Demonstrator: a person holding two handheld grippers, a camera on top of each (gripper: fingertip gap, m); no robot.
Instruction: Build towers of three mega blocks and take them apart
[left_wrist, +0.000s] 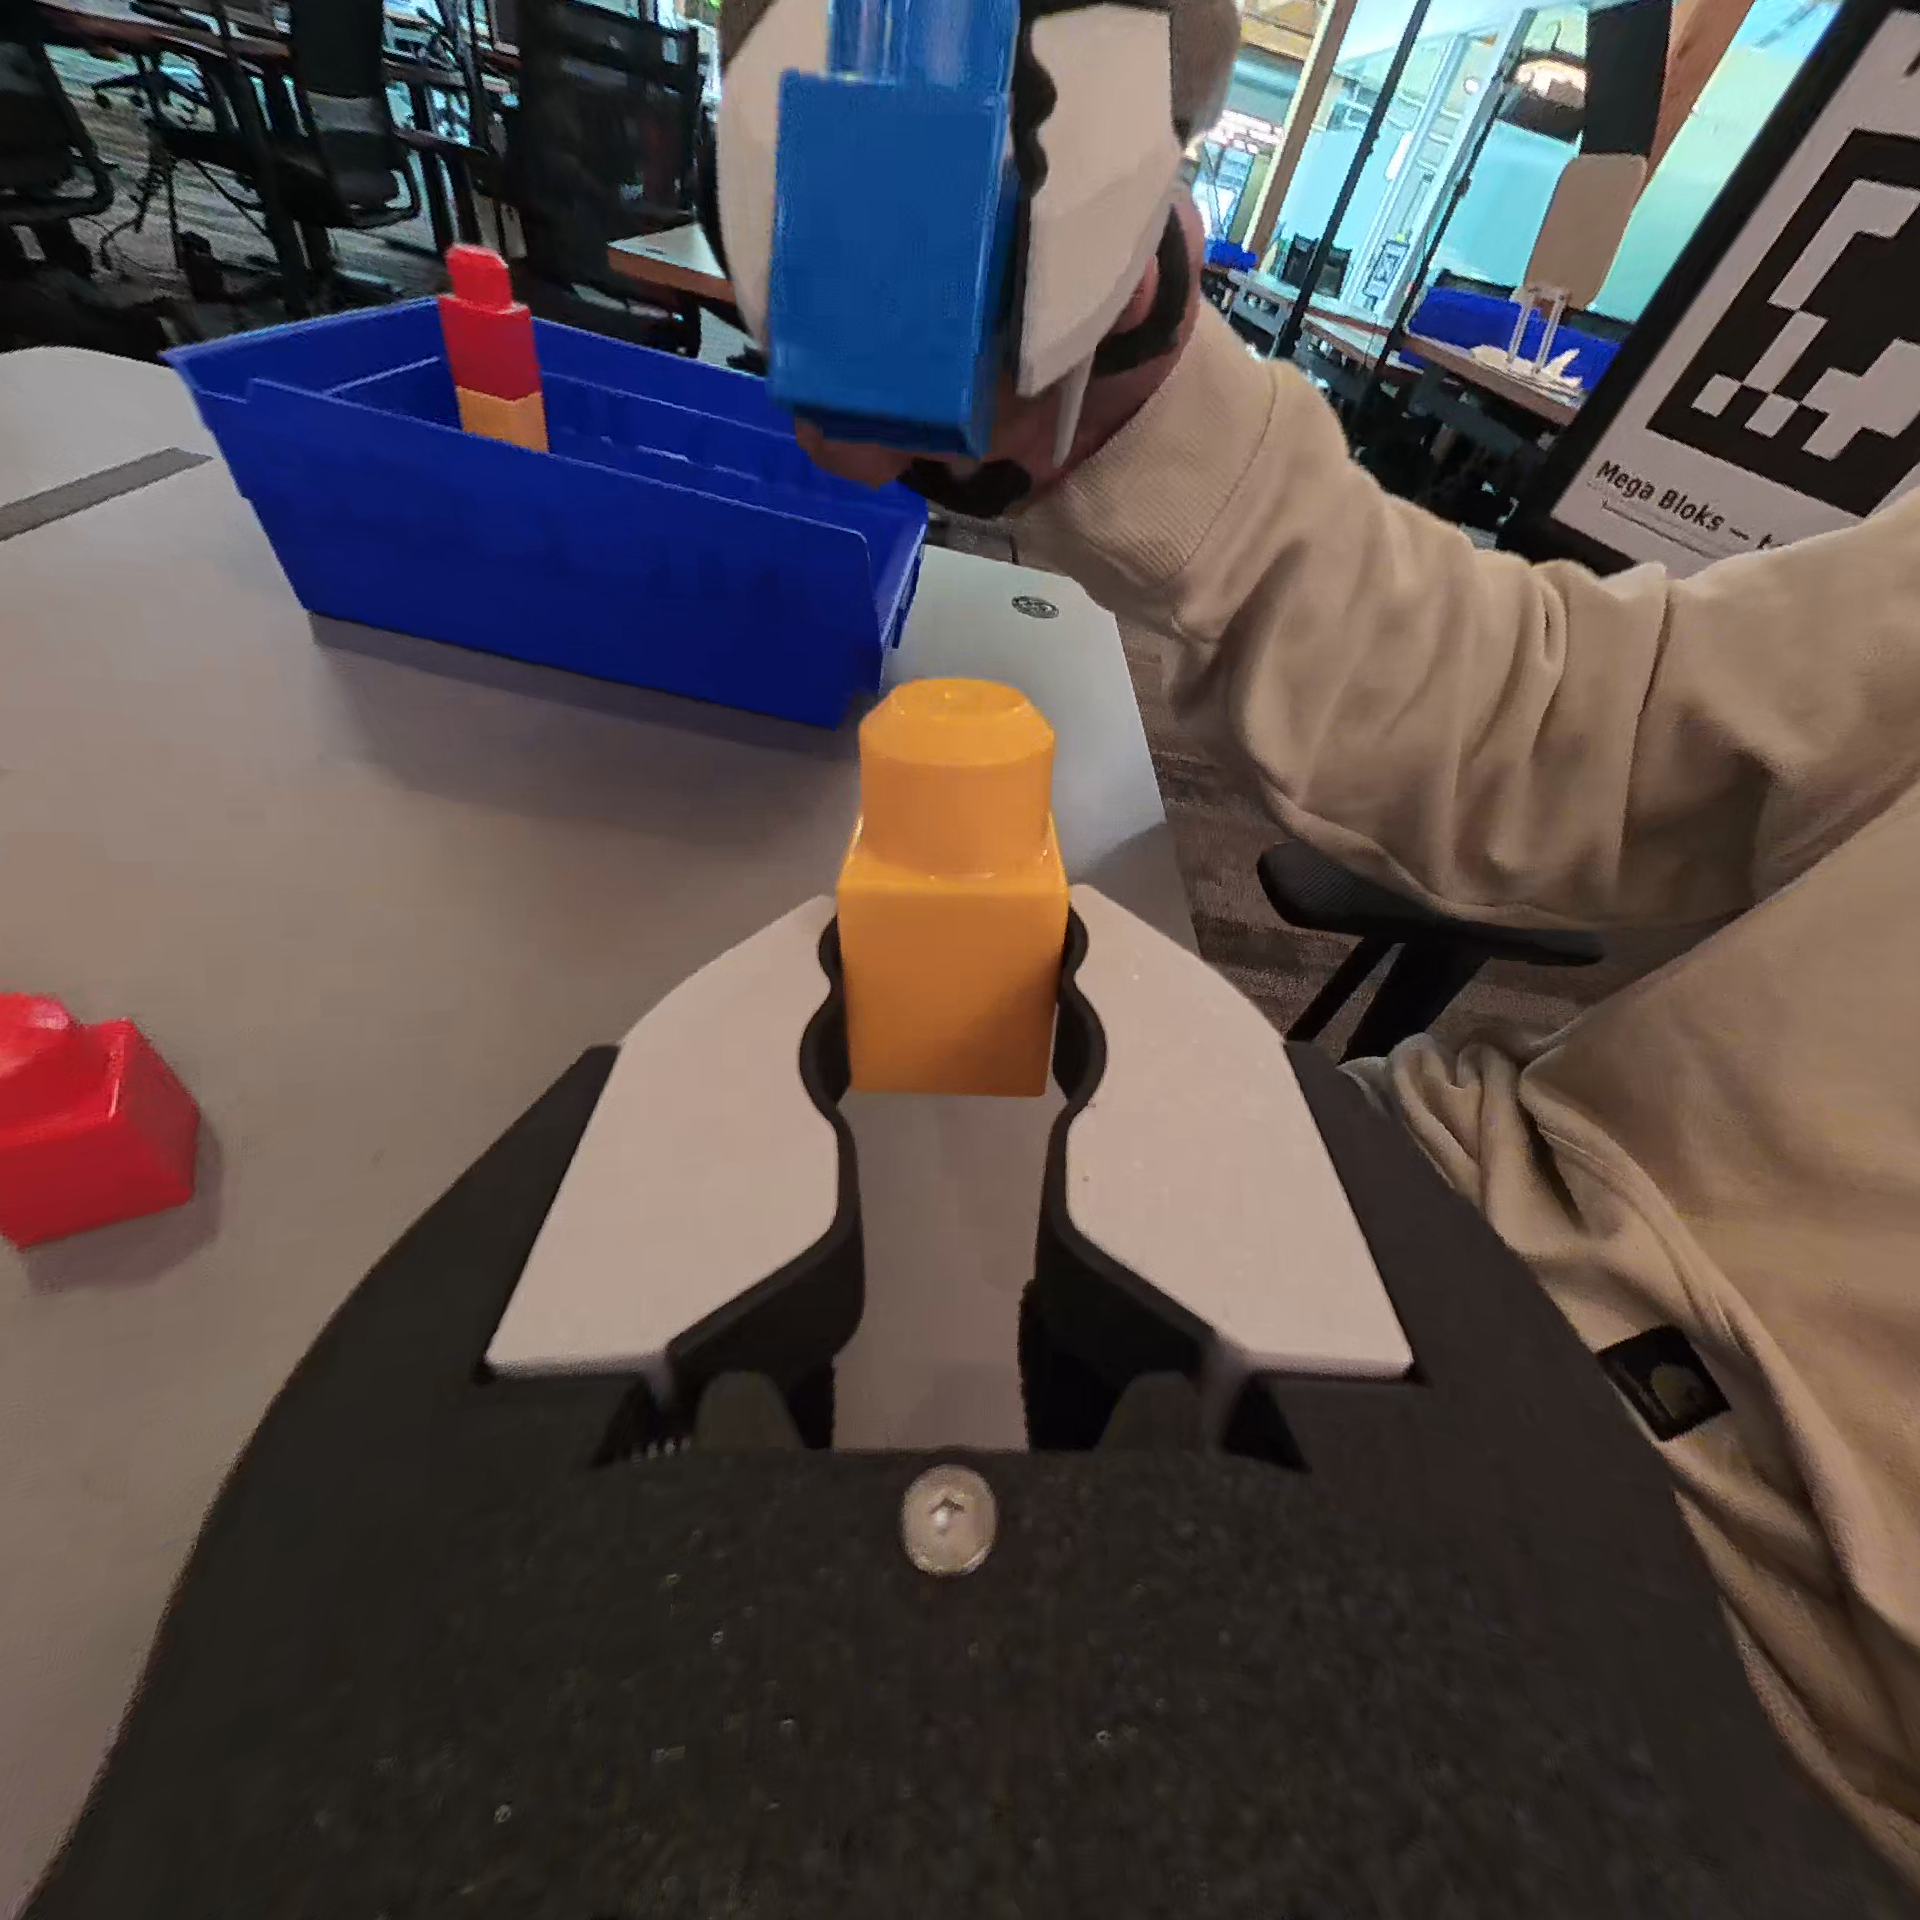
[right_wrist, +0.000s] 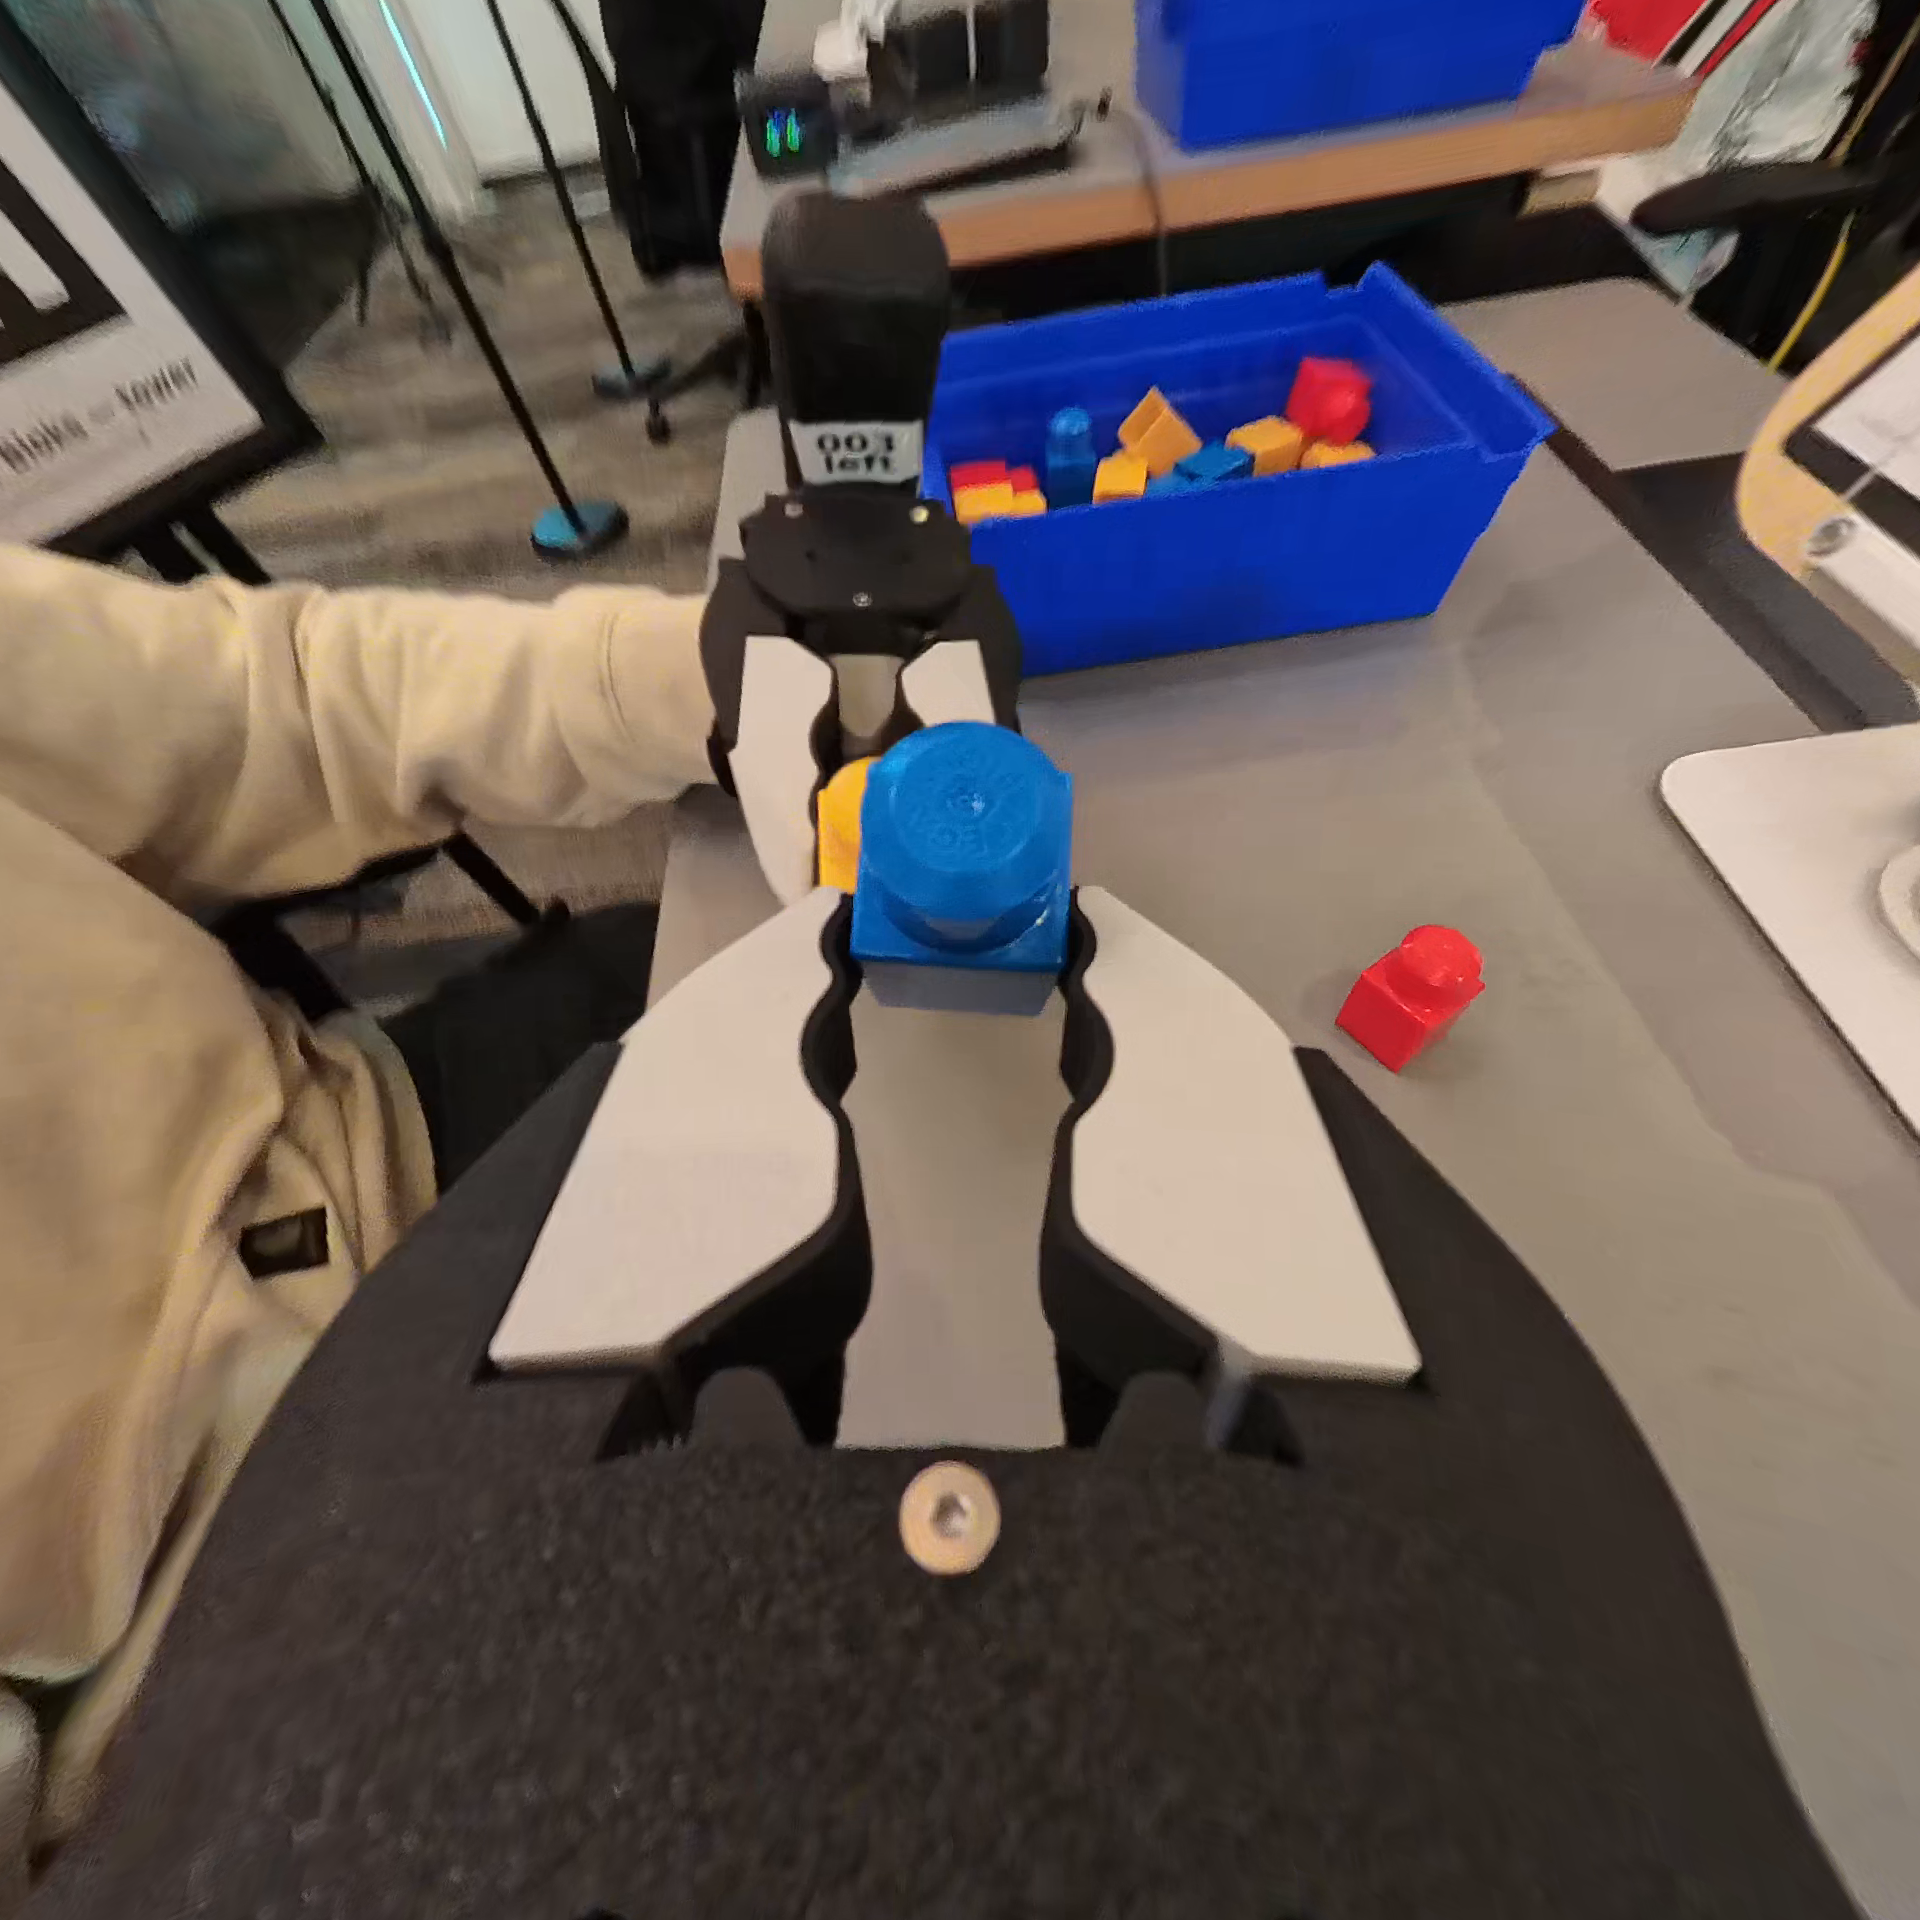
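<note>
Gripping an orange block (left_wrist: 951, 935) by its side faces, the left gripper (left_wrist: 951, 997) pinches it upright between both fingers, stud pointing up and clear of the counter (left_wrist: 416, 883). Higher up and toward the bin, the right gripper (right_wrist: 961, 966) has its fingers clamped on a blue block (right_wrist: 961, 883), which sits above the orange one rather than directly over it. Stacking will likely turn on bringing the blue block's hollow underside straight over the orange stud, both long axes in line, then pressing down. One red block (right_wrist: 1408, 992) lies loose on the counter to the side, and a blue bin (right_wrist: 1247, 582) holds the remaining blocks.
</note>
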